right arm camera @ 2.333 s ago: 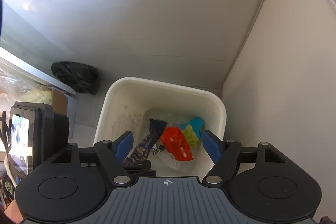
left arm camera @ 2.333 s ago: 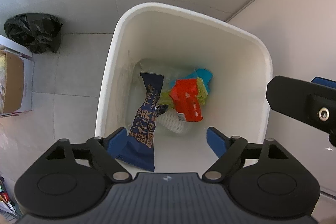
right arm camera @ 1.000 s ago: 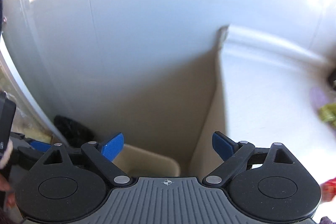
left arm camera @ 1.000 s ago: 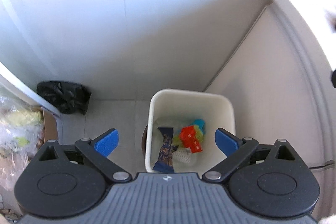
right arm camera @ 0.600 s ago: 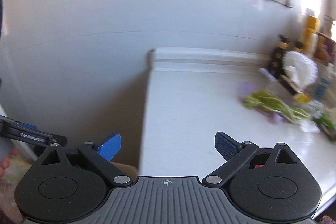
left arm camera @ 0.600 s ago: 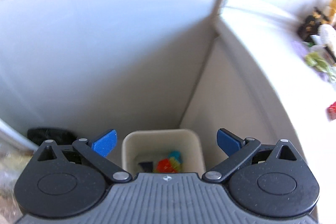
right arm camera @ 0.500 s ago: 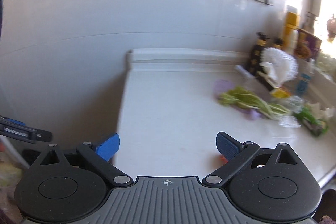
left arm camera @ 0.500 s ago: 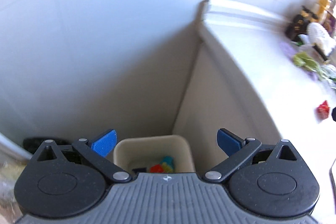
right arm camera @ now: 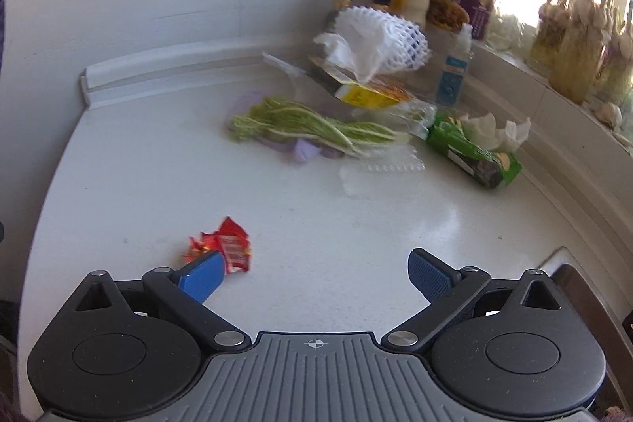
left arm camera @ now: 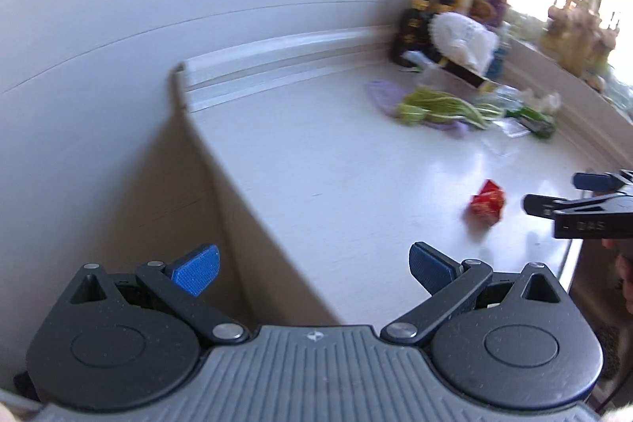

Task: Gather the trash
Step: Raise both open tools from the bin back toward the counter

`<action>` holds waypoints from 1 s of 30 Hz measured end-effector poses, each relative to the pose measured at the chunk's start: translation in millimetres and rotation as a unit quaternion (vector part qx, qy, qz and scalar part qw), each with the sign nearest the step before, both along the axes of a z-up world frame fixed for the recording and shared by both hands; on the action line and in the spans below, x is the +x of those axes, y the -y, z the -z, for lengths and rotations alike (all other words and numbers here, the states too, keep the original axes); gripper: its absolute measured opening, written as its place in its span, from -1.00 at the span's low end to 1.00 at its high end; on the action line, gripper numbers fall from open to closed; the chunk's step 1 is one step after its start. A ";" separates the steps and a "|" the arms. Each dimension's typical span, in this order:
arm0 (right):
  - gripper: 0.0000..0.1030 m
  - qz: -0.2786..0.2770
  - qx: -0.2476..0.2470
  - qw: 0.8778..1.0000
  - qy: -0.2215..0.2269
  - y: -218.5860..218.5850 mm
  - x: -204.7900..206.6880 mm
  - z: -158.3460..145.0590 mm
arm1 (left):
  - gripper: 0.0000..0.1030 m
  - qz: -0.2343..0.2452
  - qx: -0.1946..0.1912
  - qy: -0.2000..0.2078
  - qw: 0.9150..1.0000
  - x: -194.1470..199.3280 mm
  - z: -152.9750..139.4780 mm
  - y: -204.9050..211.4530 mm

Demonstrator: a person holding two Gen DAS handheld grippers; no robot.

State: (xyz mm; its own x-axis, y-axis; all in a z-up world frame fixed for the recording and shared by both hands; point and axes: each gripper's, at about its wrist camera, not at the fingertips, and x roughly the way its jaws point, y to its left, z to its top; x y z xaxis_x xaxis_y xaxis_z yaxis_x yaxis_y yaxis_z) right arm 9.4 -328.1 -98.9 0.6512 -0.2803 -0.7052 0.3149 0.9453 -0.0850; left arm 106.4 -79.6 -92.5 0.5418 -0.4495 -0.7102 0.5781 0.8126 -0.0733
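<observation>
The right gripper (right arm camera: 314, 273) hangs low over the front of the white countertop (right arm camera: 356, 224) with its blue pads spread wide and nothing between them; the left gripper (left arm camera: 312, 263), likewise spread and empty, is held off the counter's left edge, above the gap beside the cabinet side. The nearest piece of trash, a crumpled red wrapper (right arm camera: 225, 244), lies alone near the front left part of the countertop, just ahead of the right gripper's left pad and partly hidden behind it. The left wrist view shows the same red wrapper (left arm camera: 486, 204) with the right gripper's fingers close beside it. More litter sits well apart toward the back right corner: a green snack packet (right arm camera: 474, 153), pale crumpled tissue (right arm camera: 494, 129), a clear plastic tray (right arm camera: 379, 168), and green vegetable trimmings (right arm camera: 308, 129) on a purple bag. The step in hand looks like picking up the red wrapper. To do it well, the right gripper should shift left until the wrapper sits centred between the pads, drop until the tips almost meet the surface, then close on the raised crumpled folds, not the flat edge, since thin foil can slide out. Blur softens both views, so the wrapper's exact contact with the pad cannot be told.
</observation>
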 end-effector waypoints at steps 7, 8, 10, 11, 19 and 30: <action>0.95 0.021 -0.007 0.999 -0.035 39.3 11.8 20.3 | 0.99 0.079 -0.004 -0.001 0.997 -10.4 8.6 51.0; 0.95 0.021 -0.003 0.999 -0.036 43.5 13.9 21.9 | 0.99 0.091 -0.002 0.001 0.996 -10.9 11.4 59.0; 0.95 0.019 0.005 0.999 -0.040 50.5 17.9 26.2 | 0.99 0.112 0.004 0.002 0.994 -12.5 17.5 71.4; 1.00 0.017 0.008 0.999 -0.038 53.4 19.4 27.6 | 0.99 0.121 0.007 0.001 0.993 -12.7 20.4 76.9; 1.00 0.017 0.054 0.998 -0.001 78.8 32.0 36.6 | 0.95 0.162 0.015 -0.012 0.987 -7.3 40.9 107.8; 1.00 -0.016 0.046 0.999 0.022 89.5 65.9 41.4 | 0.37 0.179 0.002 0.003 0.984 -12.1 42.6 123.4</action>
